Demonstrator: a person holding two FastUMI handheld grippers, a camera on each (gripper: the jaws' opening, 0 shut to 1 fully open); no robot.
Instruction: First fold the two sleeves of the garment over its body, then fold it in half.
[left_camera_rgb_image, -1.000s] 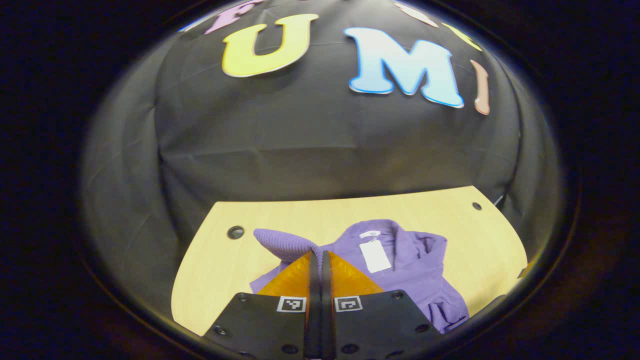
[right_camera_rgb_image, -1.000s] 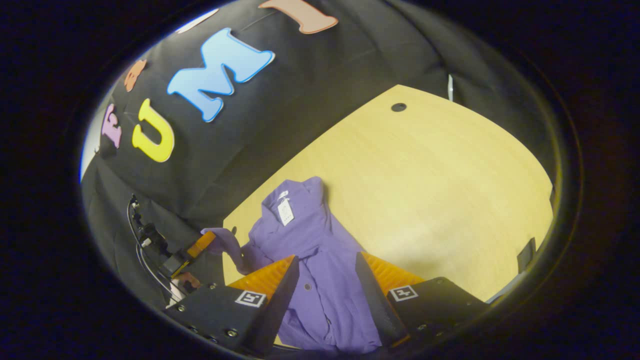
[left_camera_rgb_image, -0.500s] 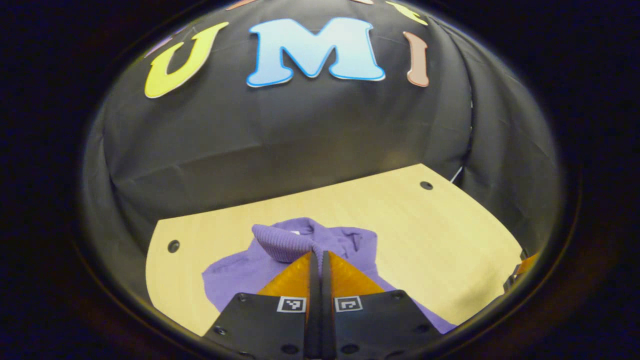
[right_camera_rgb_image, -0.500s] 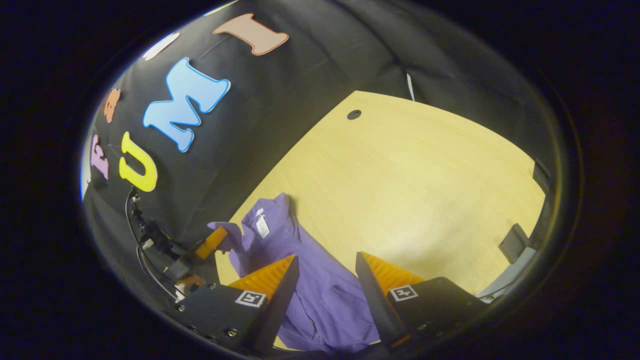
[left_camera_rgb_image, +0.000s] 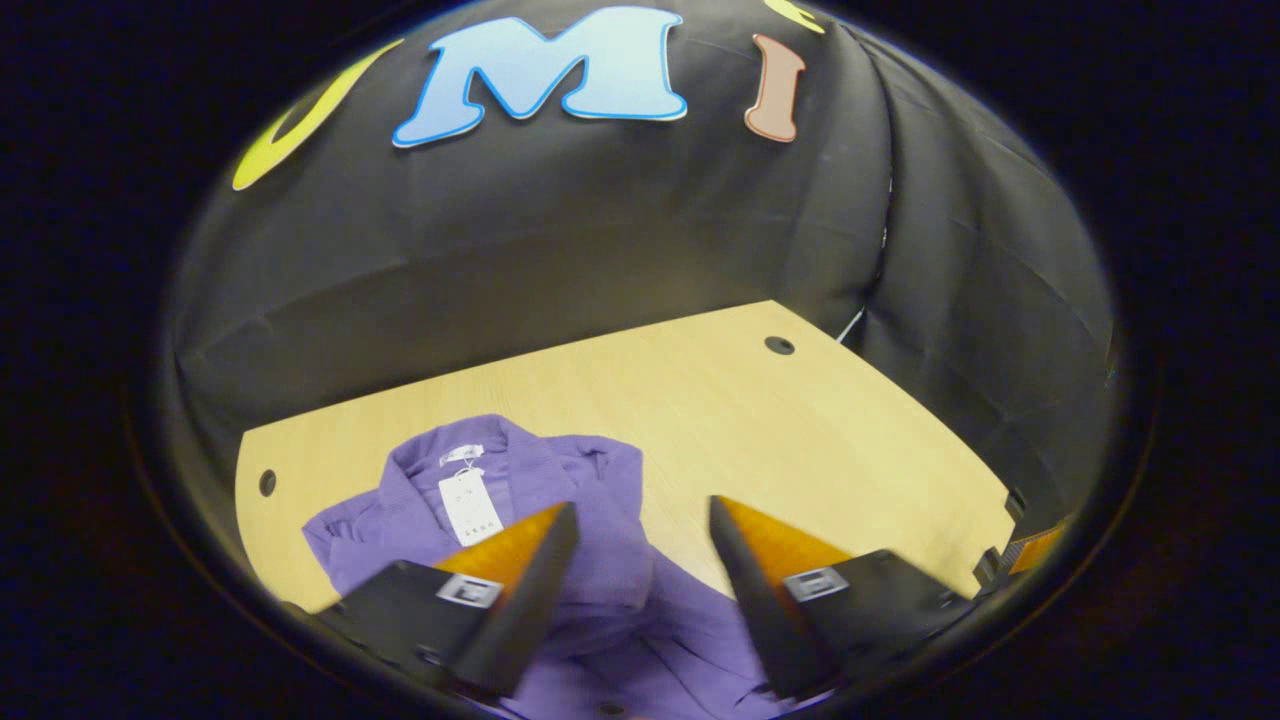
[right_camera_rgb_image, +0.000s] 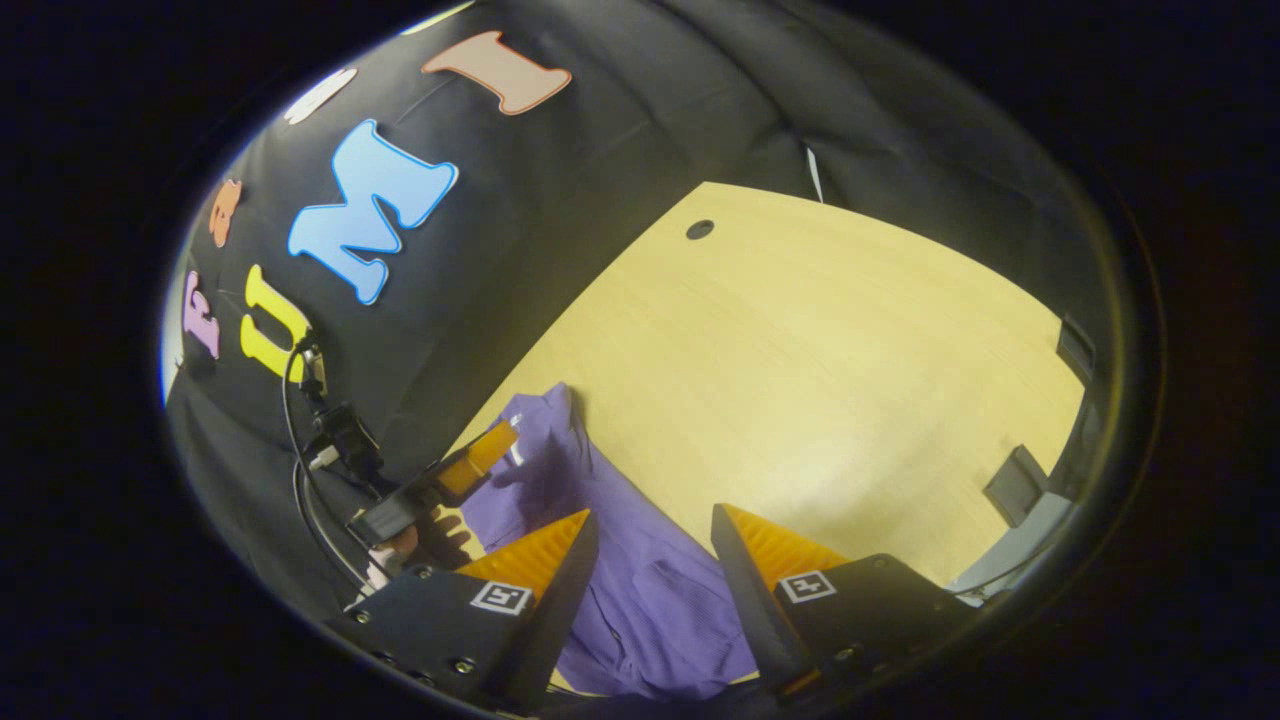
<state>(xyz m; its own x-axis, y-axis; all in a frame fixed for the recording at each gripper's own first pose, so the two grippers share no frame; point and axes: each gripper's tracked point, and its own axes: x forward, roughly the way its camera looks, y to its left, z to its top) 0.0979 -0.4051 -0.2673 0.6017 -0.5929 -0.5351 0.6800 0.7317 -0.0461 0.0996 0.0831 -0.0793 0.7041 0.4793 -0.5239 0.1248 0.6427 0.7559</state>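
My left gripper (left_camera_rgb_image: 640, 520) hangs with its fingers spread wide and nothing between them. Under and just ahead of it lies the purple garment (left_camera_rgb_image: 540, 500), collar away from me, a white tag (left_camera_rgb_image: 470, 505) below the collar. It rests on a pale wooden bench (left_camera_rgb_image: 800, 440) whose bare top runs off to the right of the gripper; a small dark hole (left_camera_rgb_image: 779, 345) sits near the far right corner and another (left_camera_rgb_image: 267, 482) at the far left edge. Black cloth (left_camera_rgb_image: 560, 240) walls the booth behind the bench and folds round on the right.

My right gripper (right_camera_rgb_image: 650, 530) is also wide open and empty, above the garment's lower part (right_camera_rgb_image: 650, 600). To its left I see the left gripper (right_camera_rgb_image: 470, 462) over the cloth.
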